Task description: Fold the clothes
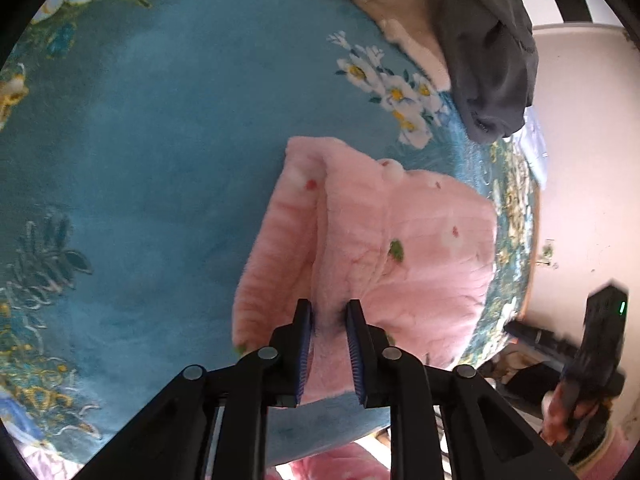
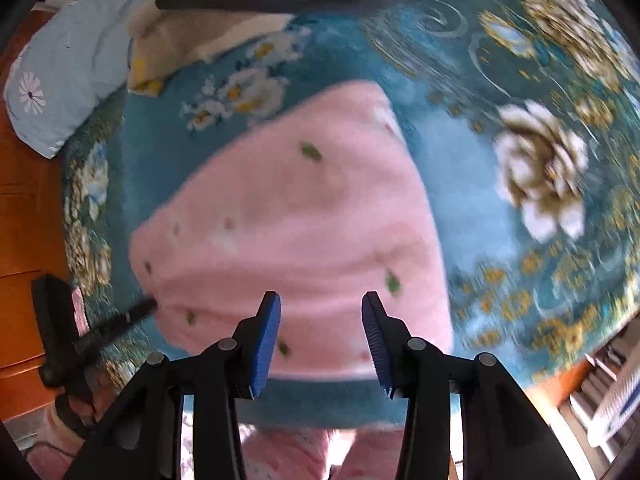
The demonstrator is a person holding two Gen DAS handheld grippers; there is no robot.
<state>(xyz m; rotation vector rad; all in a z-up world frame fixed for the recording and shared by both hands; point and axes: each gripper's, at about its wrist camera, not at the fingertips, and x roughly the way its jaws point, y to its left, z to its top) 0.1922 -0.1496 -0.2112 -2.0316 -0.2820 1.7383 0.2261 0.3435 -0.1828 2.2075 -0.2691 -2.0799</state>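
I have the left gripper clamped on a raised fold of the pink garment, low in the centre of the left wrist view; the blue pads pinch the fleece between them. The garment lies on the teal blanket, reaching from centre frame toward the lower right, its near hem at the blanket's edge.

In the right wrist view the right gripper hangs over the near hem of the garment with its jaws apart and nothing between them. The frame is smeared, so I can't be sure whether the tips touch the cloth; I judge they do not. My left gripper shows at lower left, at the garment's left corner.

I read this as the grasping step of a fold: one corner taken, the other not yet. Next I need to bring the right jaws down on the hem, close on it, then lift both sides together and carry them toward the far edge, upper in frame.

A grey garment sits in the upper right of the left wrist view, well apart.
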